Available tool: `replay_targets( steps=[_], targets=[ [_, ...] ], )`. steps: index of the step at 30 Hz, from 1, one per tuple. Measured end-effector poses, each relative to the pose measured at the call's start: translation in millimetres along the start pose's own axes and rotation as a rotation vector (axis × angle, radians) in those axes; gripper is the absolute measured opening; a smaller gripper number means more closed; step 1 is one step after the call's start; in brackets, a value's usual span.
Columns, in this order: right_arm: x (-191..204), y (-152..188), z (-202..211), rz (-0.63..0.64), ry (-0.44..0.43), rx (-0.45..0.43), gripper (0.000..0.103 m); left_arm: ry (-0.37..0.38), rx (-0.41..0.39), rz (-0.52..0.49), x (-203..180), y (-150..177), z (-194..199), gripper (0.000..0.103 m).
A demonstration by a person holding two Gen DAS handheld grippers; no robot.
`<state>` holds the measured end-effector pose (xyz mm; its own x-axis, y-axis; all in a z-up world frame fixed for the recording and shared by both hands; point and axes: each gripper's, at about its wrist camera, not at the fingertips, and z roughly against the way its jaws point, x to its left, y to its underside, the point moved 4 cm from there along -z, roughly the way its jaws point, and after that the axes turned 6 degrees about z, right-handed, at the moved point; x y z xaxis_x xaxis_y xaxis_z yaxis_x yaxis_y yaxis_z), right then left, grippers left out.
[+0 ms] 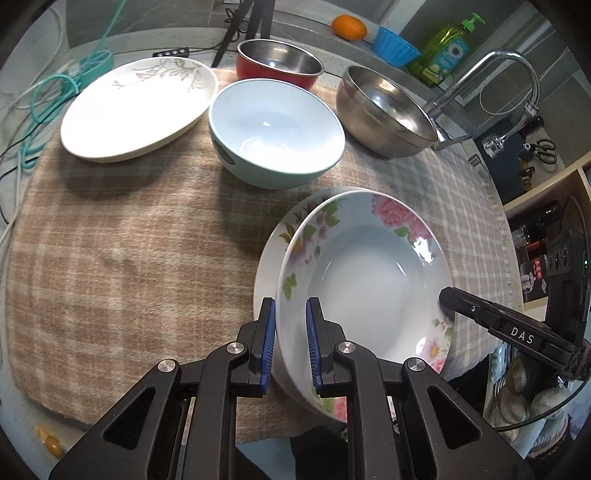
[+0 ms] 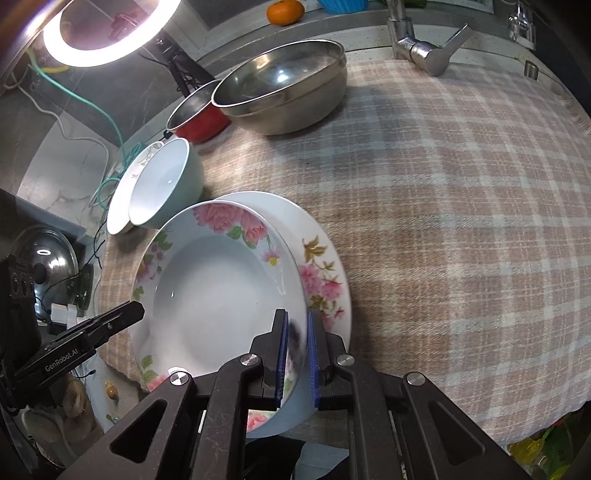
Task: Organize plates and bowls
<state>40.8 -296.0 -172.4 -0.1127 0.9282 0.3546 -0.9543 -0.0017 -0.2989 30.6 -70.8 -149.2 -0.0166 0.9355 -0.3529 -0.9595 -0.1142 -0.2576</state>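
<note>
A deep floral plate (image 1: 369,280) (image 2: 218,295) is held over a flat floral plate (image 1: 269,266) (image 2: 325,266) lying on the plaid cloth. My left gripper (image 1: 291,343) is shut on the deep plate's left rim. My right gripper (image 2: 296,354) is shut on its right rim and shows as a black finger in the left wrist view (image 1: 491,321). Farther back stand a light blue bowl (image 1: 277,129) (image 2: 166,184), a white leaf-pattern plate (image 1: 140,107), a red steel-lined bowl (image 1: 279,62) (image 2: 199,114) and a steel bowl (image 1: 384,110) (image 2: 284,85).
The plaid cloth (image 2: 443,221) covers the counter. A faucet (image 1: 491,81) (image 2: 424,48) stands at the back right. An orange (image 1: 349,26), a blue cup (image 1: 395,46) and a green soap bottle (image 1: 447,48) sit on the back ledge. Cables (image 1: 55,92) lie left. A ring light (image 2: 107,29) glows.
</note>
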Motion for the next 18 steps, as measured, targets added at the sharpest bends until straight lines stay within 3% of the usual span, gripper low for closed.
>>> replay_targets(
  steps=[18],
  targets=[
    [-4.1, -2.5, -6.4, 0.022, 0.037, 0.005, 0.01, -0.032, 0.016, -0.029, -5.7, -0.1, -13.1, 0.014]
  ],
)
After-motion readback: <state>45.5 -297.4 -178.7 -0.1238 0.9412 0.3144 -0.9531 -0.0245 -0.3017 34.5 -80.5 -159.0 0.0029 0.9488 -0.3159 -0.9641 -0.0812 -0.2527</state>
